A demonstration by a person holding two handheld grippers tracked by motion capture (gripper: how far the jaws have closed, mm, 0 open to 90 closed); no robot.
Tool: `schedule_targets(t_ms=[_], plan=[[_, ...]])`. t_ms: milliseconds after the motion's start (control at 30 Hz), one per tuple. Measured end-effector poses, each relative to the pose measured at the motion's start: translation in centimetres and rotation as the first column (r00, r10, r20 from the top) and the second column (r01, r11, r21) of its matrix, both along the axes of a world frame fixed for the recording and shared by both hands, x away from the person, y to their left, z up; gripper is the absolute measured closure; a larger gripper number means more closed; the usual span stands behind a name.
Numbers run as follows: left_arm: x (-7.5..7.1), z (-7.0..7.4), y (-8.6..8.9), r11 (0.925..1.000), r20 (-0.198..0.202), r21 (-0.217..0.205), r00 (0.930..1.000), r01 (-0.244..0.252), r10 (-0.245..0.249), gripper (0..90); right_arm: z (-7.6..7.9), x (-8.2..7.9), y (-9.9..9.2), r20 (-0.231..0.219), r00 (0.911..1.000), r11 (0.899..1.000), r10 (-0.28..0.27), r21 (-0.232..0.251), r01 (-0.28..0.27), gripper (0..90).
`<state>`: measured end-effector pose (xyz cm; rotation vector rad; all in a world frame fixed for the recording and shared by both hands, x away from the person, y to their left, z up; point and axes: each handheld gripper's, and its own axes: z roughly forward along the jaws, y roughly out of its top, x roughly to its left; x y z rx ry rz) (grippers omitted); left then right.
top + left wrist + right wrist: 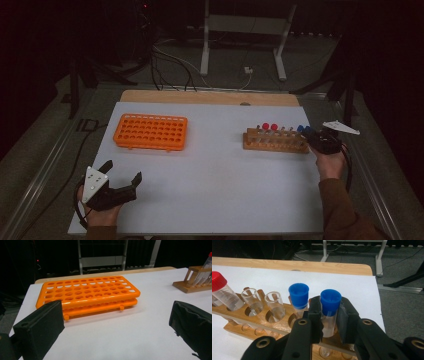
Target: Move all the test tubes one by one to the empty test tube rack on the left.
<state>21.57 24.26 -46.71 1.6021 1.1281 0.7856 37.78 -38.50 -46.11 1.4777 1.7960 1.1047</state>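
Black right gripper [329,322] pinches the end blue-capped tube [329,310], one of two blue, in the wooden rack [275,142] near the table's [210,190] right edge. Left gripper [122,172] spread, empty, bare white surface between it and one orange rack [151,132].

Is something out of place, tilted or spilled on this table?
Nothing stands out. The orange rack lies flat, the tubes sit in the wooden rack, and the right gripper is shut on the end blue-capped tube.

Lab bench: orange tube rack [150,132], wooden rack [274,140] of capped test tubes, cables on floor.
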Motion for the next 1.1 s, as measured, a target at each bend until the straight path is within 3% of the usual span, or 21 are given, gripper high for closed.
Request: schedule_targets(t_ms=[300,500,1100], plan=[[0.0,0.0,0.0,1.0000,0.003,0.000,1.0000,0.000,0.000,0.2,-0.2,0.1,0.1,0.002,1.0000,1.000,-0.009,-0.021,0.009,77.0],[0.1,0.0,0.0,1.0000,0.001,-0.001,1.0000,0.002,-0.002,0.2,0.4,-0.2,-0.1,0.030,0.9995,1.000,-0.009,-0.018,0.010,77.1],[0.1,0.0,-0.1,1.0000,-0.009,0.005,1.0000,0.003,-0.003,0.2,4.2,-1.6,-0.2,0.134,0.9909,1.000,0.012,-0.023,-0.009,77.3]])
